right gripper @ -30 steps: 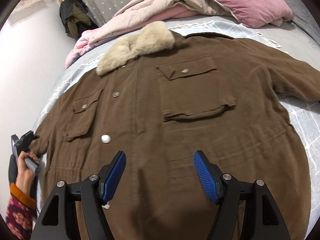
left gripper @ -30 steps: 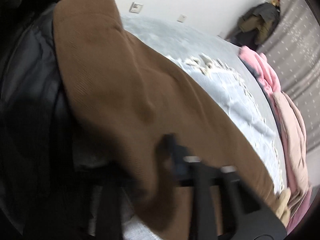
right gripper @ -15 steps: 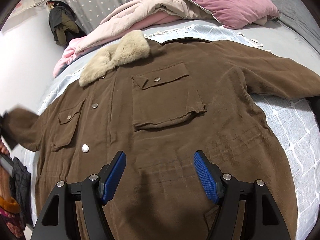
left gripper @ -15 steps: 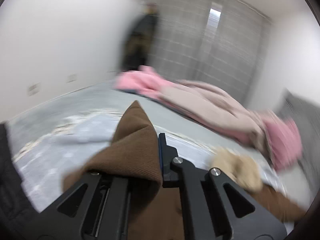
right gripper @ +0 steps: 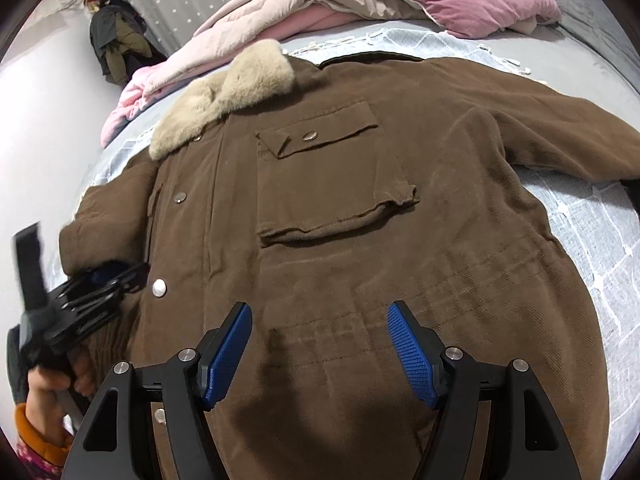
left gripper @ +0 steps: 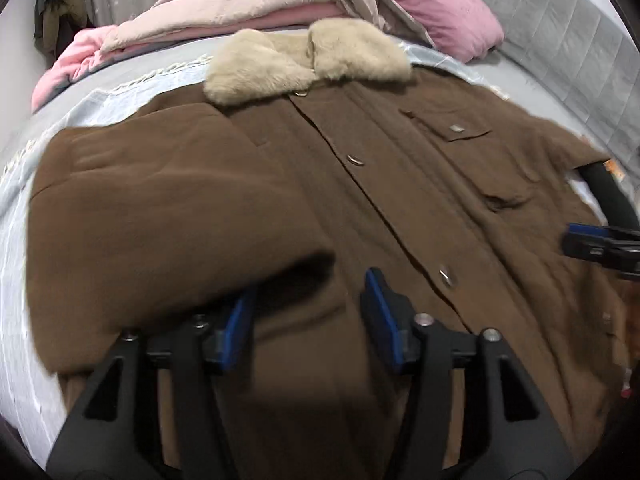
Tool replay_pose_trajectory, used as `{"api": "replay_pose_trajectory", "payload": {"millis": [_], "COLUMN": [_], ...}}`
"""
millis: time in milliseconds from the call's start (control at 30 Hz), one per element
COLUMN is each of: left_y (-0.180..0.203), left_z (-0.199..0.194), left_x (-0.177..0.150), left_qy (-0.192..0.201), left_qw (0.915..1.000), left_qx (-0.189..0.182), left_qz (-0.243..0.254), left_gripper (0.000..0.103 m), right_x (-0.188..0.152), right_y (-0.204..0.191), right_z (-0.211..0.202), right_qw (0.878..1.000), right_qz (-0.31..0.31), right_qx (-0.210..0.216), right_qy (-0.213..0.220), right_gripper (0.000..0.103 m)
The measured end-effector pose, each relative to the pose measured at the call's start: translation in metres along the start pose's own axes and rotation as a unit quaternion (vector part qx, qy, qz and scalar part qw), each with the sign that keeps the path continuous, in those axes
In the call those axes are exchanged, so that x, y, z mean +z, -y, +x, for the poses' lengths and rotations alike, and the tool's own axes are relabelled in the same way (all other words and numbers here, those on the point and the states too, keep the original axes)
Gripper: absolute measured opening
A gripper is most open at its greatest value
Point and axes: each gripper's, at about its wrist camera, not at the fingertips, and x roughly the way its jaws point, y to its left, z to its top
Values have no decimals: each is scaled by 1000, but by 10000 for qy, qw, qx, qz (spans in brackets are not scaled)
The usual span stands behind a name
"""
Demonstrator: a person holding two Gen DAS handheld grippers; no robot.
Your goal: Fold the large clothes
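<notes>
Bedspread [right gripper: 592, 240] now bears the coat's [right gripper: 360, 240] sleeve [left gripper: 168, 216] folded inward (left tongs [left gripper: 308, 316] opening, right tongs [right gripper: 320, 348] spread).

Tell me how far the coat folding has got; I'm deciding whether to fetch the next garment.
Done: one sleeve lies folded across the brown coat. In hand: the left gripper is opening just above that sleeve's cuff. Left: the other sleeve lies spread out, the body is unfolded, and the right gripper hovers open.
</notes>
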Motion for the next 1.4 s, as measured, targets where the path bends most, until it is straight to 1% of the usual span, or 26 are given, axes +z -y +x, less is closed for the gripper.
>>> {"api": "replay_pose_trajectory", "payload": {"millis": [33, 67, 133, 233, 333, 433, 500, 533, 600, 667, 700, 733, 767, 800, 833, 867, 933, 1000, 1067, 1100, 1133, 1200, 1233, 1267, 1333, 1400], "left_y": [-3, -10, -22, -44, -81, -107, -122, -129, -140, -150, -152, -155, -156, -155, -154, -152, -148, -145, -144, -143, -143, -142, -141, -141, -141, -140], "left_z": [-6, -25, -45, -60, -69, -67, -66, -66, -67, -62, -62, -60, -55, -52, -51, -48, -46, -44, -45, -46, -46, -48, -48, -48, -49, -50], "left_x": [2, -3, -9, -11, -17, -16, -20, -23, -29, -34, -36, -39, -42, -44, -44, -45, -45, -45, -46, -45, -45, -45, -44, -44, -44, -43], "left_qy": [98, 309, 579, 779, 964, 1011, 1099, 1127, 1125, 1089, 1062, 1020, 962, 926, 895, 858, 820, 787, 774, 777, 780, 793, 805, 816, 833, 858], "left_qw": [9999, 9993, 9980, 9963, 9895, 9832, 9787, 9762, 9733, 9700, 9696, 9688, 9680, 9683, 9689, 9699, 9720, 9726, 9727, 9727, 9726, 9726, 9726, 9726, 9721, 9717], "left_qx": [-95, -223, -194, 148, 653, 836, 868, 846, 763, 601, 502, 401, 311, 280, 277, 296, 362, 421, 445, 454, 467, 493, 503, 517, 545, 573], "left_qz": [-34, -61, -132, -340, -851, -1267, -1503, -1648, -1848, -2089, -2146, -2224, -2296, -2302, -2289, -2259, -2174, -2147, -2142, -2141, -2139, -2130, -2121, -2117, -2123, -2124], "left_gripper": [66, 71, 75, 76, 76, 75, 75, 74, 63, 53, 48, 46, 45, 45, 44, 44, 44, 44, 44, 44, 44, 44, 44, 44, 44, 44], "right_x": [0, -1, -3, -3, 1, 6, 7, 6, 2, -1, 0, 2, 6, 14, 21, 31, 47, 59, 66, 69, 72, 76, 77, 78, 83, 86], "right_y": [-3, -8, -17, -44, -85, -137, -184, -198, -236, -262, -272, -277, -281, -280, -276, -266, -240, -197, -154, -135, -111, -69, -58, -45, -34, -36], "right_z": [0, 0, 0, -4, -7, -1, 9, 15, 35, 57, 68, 77, 85, 91, 91, 86, 67, 46, 39, 38, 38, 39, 38, 37, 43, 57], "right_qw": [10000, 9999, 9996, 9984, 9950, 9880, 9766, 9718, 9582, 9480, 9457, 9454, 9456, 9492, 9542, 9628, 9748, 9850, 9915, 9931, 9934, 9866, 9829, 9777, 9724, 9745], "right_qz": [-64, -142, -241, -513, -875, -1484, -2100, -2299, -2808, -3161, -3236, -3247, -3240, -3137, -2975, -2656, -2056, -1381, -804, -561, -258, 344, 567, 819, 1062, 1081], "right_qx": [-13, -1, 100, 235, 477, 437, 454, 512, 548, 372, 260, 177, 151, 150, 205, 405, 650, 569, 559, 666, 914, 1536, 1691, 1859, 2008, 1932], "right_qy": [0, -17, -69, -39, 28, 35, 79, 80, 57, 73, 120, 211, 234, 202, 223, 306, 570, 861, 853, 781, 651, 427, 450, 537, 532, 350], "right_gripper": [71, 71, 71, 71, 71, 71, 71, 71, 71, 70, 70, 58, 34, 15, 12, 10, 8, 8, 10, 11, 15, 41, 63, 71, 71, 71]}}
